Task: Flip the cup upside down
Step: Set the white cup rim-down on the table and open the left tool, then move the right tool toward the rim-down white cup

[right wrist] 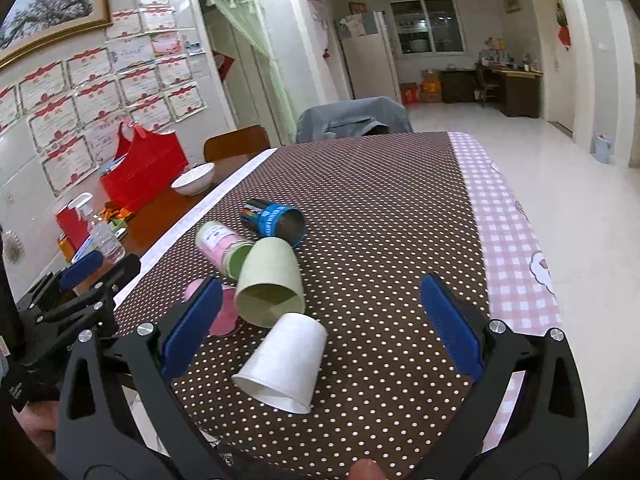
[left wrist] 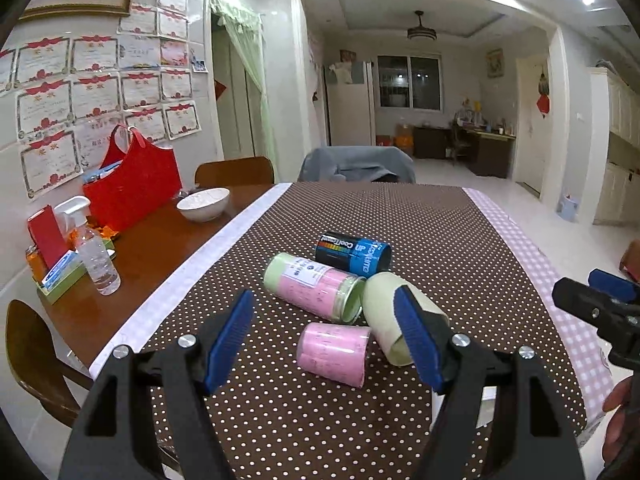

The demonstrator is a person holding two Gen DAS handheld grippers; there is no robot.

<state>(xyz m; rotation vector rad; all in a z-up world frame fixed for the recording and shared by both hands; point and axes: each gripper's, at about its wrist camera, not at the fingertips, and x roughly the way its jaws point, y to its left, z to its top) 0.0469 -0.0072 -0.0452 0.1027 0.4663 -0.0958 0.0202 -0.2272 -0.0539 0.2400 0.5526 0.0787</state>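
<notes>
Polka-dot tablecloth (right wrist: 380, 200) bears a tipped white cup (right wrist: 282, 364) between the wide-open, empty right gripper (right wrist: 320, 324).

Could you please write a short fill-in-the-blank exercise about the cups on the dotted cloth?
1. All the cups lie on their ____.
2. The white cup is nearest the ____ gripper.
3. The fingers of the left gripper are ____.
4. The bowl on the wooden table is ____ in colour.

Missing words: sides; right; open; white
</notes>
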